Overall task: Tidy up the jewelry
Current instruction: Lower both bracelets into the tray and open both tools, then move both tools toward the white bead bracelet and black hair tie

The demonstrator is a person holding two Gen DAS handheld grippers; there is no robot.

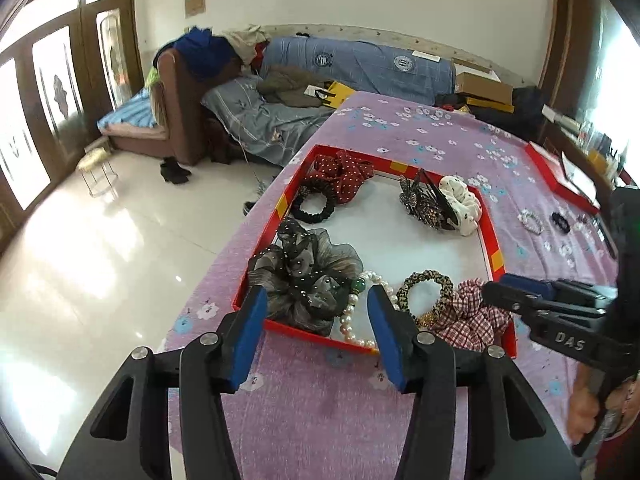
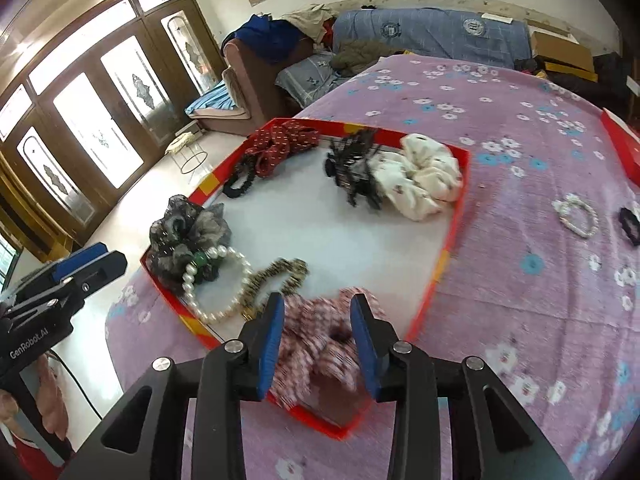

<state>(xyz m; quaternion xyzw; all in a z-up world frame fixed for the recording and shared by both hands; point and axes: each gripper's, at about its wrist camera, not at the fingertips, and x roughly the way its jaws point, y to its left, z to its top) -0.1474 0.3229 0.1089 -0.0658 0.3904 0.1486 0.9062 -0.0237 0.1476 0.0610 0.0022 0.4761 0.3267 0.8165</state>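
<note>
A risk: the white pearl bead bracelet [image 1: 362, 312] drapes toward the near wall of the shallow red cardboard tray [image 1: 490, 236], just ahead of the left claw [image 1: 318, 336], so a careless sweep could drag it out onto the purple floral worktop [image 1: 304, 408]. The left claw stands half open, holding nothing. The right claw [image 2: 316, 344], narrower, straddles the red-and-white checked fabric scrunchie [image 2: 320, 344] inside the tray without gripping it.

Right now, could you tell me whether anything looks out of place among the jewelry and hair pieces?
Yes: a pearl bracelet and a dark hair tie lie loose on the purple cloth, outside the red tray that holds the other pieces. Inside it nothing looks spilled or damaged.
</note>
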